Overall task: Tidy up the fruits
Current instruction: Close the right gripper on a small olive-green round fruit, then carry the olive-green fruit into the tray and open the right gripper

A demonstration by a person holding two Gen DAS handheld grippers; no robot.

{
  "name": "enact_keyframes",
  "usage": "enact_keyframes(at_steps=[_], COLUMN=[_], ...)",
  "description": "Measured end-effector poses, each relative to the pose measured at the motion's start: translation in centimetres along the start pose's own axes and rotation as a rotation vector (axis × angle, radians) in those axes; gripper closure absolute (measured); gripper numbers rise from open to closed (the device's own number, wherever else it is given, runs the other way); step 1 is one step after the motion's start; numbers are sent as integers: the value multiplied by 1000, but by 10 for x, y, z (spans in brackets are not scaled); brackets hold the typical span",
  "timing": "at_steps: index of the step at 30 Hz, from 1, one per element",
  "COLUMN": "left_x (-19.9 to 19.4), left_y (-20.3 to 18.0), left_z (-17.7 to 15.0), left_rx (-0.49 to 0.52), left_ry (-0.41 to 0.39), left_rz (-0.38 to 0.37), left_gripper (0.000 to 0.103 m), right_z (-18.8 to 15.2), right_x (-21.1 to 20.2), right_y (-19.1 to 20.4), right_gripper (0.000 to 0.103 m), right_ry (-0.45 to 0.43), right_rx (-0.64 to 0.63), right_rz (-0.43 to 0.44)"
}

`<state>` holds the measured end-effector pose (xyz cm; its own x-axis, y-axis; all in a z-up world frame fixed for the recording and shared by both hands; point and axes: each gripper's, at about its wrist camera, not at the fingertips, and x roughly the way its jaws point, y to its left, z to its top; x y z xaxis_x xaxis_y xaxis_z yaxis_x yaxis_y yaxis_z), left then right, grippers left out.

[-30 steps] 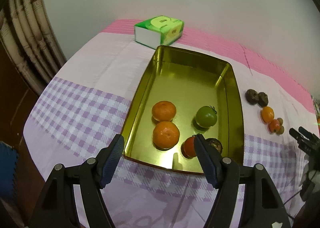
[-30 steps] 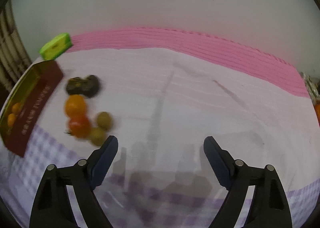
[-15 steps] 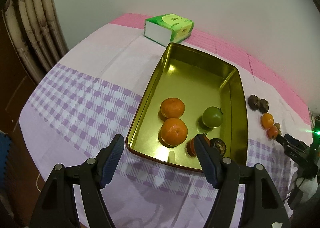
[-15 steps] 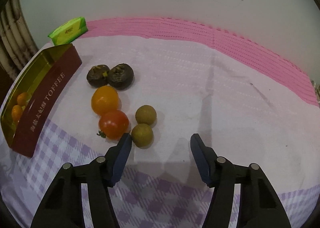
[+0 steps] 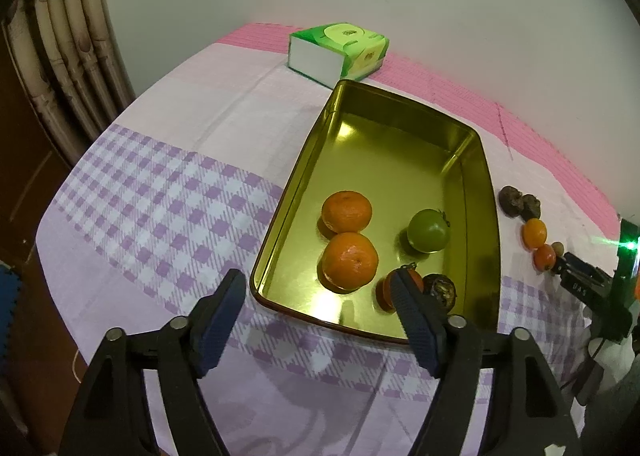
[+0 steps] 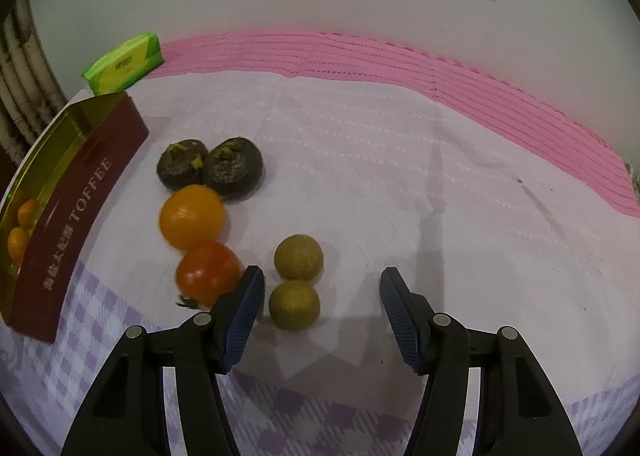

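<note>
Our left gripper (image 5: 320, 300), jaws just widened and empty, half hides a red tomato (image 5: 385, 290) in the gold rectangular tin (image 5: 486, 192). Our right gripper (image 6: 322, 288), jaws spread after narrowing, has the nearer small olive-brown round fruit (image 6: 294, 306) between its fingers, unpinched.

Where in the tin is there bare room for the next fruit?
The far half of the toffee tin, toward the tissue box, is bare. The near end is crowded: two mandarins, a green tomato, a red tomato and a dark fruit.

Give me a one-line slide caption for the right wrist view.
Open right tool poised over the nearer olive fruit, beside a red tomato and the toffee tin.
</note>
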<state>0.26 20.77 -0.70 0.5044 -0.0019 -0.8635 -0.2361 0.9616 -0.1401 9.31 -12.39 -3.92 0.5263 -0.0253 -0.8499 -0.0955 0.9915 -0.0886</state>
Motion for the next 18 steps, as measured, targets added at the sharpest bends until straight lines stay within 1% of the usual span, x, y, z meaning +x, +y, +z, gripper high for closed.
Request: enact_keyframes(at_steps=[3, 5, 6, 7, 8, 10, 13, 15, 18], left_x=[1, 1, 2, 2, 1, 2, 3, 2, 1], left_y=[-1, -2, -2, -1, -1, -1, 2, 3, 4], left_z=[0, -1, -1, -1, -1, 0, 1, 1, 2], left_rx=[8, 8, 8, 6, 5, 3, -3, -9, -11], left_ry=[1, 5, 6, 7, 5, 9, 15, 19, 12], left_rz=[0, -4, -4, -1, 2, 23, 40, 41, 46], left_gripper=[29, 28, 27, 27, 25, 20, 19, 13, 11], right_z=[2, 2, 2, 1, 1, 0, -1, -1, 4], right_x=[1, 0, 0, -1, -1, -2, -4, -5, -16], right_y=[2, 4, 5, 5, 6, 9, 11, 12, 15], right_gripper=[49, 59, 61, 65, 71, 78, 78, 78, 78], right_ry=[-6, -8, -8, -8, -9, -8, -7, -9, -32], right_rx=[-6, -16, -17, -20, -27, -40, -48, -46, -47], right_rz=[3, 6, 8, 9, 12, 15, 9, 10, 5])
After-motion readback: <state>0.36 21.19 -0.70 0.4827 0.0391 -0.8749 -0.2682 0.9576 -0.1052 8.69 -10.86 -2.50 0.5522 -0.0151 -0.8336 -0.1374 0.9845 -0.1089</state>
